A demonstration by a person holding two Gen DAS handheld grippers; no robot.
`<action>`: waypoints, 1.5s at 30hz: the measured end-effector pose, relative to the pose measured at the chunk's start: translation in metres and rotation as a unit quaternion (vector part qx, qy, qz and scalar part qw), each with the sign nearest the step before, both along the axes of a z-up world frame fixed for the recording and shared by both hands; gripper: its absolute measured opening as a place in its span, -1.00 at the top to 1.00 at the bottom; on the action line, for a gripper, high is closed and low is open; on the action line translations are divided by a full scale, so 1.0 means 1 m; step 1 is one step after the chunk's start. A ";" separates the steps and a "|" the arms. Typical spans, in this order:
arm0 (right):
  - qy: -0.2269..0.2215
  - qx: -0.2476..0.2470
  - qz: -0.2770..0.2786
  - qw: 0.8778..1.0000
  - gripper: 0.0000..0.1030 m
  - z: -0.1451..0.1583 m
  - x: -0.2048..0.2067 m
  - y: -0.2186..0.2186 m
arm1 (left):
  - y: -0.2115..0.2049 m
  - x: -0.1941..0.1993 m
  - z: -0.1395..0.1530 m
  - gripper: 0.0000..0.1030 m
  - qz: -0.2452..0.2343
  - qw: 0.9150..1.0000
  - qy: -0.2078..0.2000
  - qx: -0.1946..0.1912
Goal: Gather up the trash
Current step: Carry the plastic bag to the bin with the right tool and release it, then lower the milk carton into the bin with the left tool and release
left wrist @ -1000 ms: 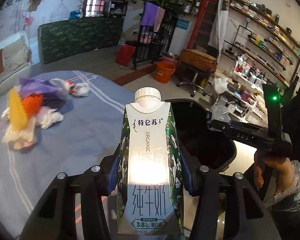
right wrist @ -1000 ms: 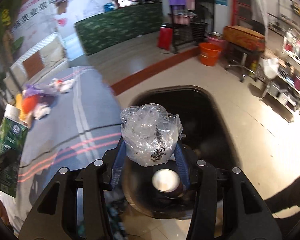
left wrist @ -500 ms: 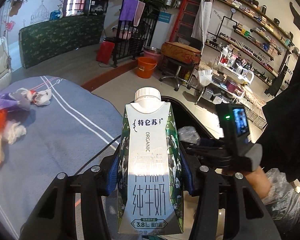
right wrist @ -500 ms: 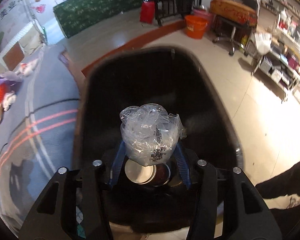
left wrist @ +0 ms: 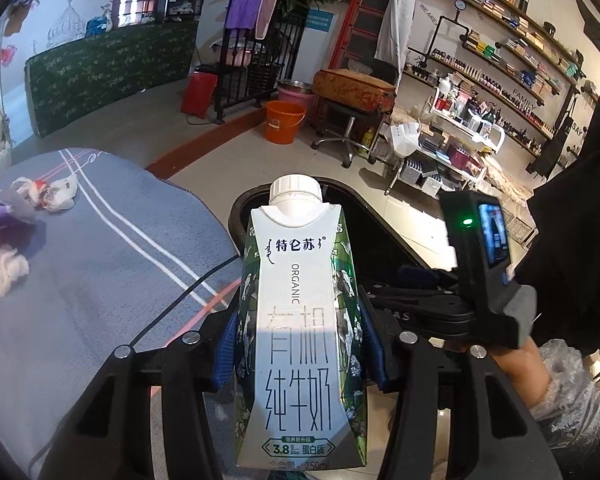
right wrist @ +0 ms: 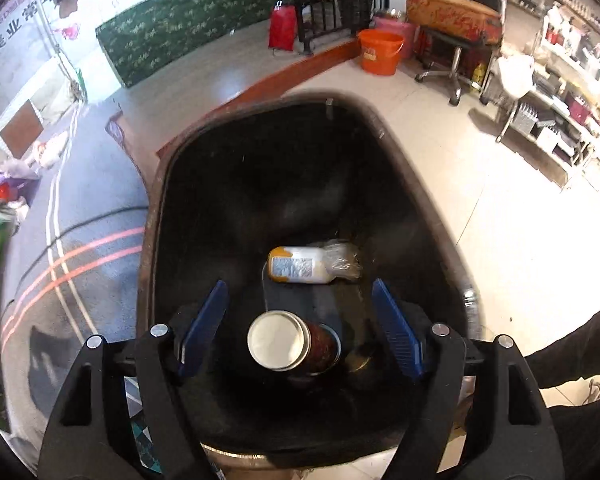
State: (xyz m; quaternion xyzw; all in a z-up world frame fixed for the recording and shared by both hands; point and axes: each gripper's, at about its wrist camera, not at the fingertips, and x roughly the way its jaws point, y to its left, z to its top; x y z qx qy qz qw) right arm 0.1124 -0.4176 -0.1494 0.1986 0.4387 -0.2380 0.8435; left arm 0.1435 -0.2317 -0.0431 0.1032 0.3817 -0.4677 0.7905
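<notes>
Bin (right wrist: 420,208) below my right gripper (right wrist: 300,320), jaws opening, nothing between. Left gripper (left wrist: 300,344) clamps milk carton (left wrist: 300,320); next, carry it over and drop.

A small shop interior, apparently a beauty or nail salon. Long wall-mounted wooden shelves (left wrist: 496,28) carry rows of small bottles and boxes; a white wire trolley (left wrist: 456,136) holds further products. A wheeled stool with a worn orange cushion (left wrist: 352,88), an orange plastic bucket (left wrist: 284,120) and a pale tiled floor (right wrist: 512,216) complete the setting.
</notes>
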 end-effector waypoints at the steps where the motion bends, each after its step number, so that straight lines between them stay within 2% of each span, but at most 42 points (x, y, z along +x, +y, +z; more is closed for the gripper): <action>1: -0.005 -0.010 -0.005 1.000 -0.46 0.005 -0.003 0.000 | -0.004 0.000 -0.001 0.02 -0.004 1.000 0.000 0.002; 3: -0.016 -0.032 -0.022 0.999 -0.46 0.017 -0.016 0.000 | -0.013 0.001 -0.004 0.02 -0.012 1.000 0.009 0.007; 7: -0.050 -0.044 -0.052 0.996 -0.48 0.039 -0.046 -0.008 | -0.033 0.000 -0.010 0.02 -0.026 0.999 0.011 0.016; 10: -0.065 -0.066 -0.069 0.993 -0.59 0.053 -0.065 -0.011 | -0.049 0.001 -0.016 0.02 -0.038 0.999 0.024 0.022; 12: -0.071 -0.082 -0.082 0.991 -0.59 0.061 -0.079 -0.010 | -0.061 0.000 -0.023 0.02 -0.047 0.998 0.031 0.032; 20: -0.097 -0.092 -0.118 0.984 -0.60 0.066 -0.112 -0.021 | -0.088 -0.002 -0.048 0.02 -0.063 0.995 0.051 0.066; 24: -0.110 -0.070 -0.137 0.982 -0.60 0.063 -0.120 -0.030 | -0.101 -0.001 -0.061 0.02 -0.068 0.992 0.059 0.087; 31: -0.114 -0.061 -0.146 0.981 -0.63 0.065 -0.124 -0.035 | -0.117 0.004 -0.078 0.01 -0.069 0.989 0.075 0.111; 32: -0.116 -0.062 -0.147 0.980 -0.65 0.065 -0.125 -0.035 | -0.119 0.004 -0.078 -0.02 -0.068 0.988 0.078 0.110; 34: -0.122 -0.064 -0.150 0.979 -0.65 0.066 -0.129 -0.038 | -0.120 0.003 -0.077 -0.27 -0.074 0.988 0.087 0.101; 36: -0.124 -0.067 -0.151 0.978 -0.65 0.067 -0.129 -0.039 | -0.117 -0.001 -0.071 -0.73 -0.080 0.990 0.084 0.085; 45: -0.148 -0.097 -0.168 0.970 -0.67 0.078 -0.134 -0.036 | -0.097 -0.016 -0.045 -0.86 -0.073 0.995 0.039 0.058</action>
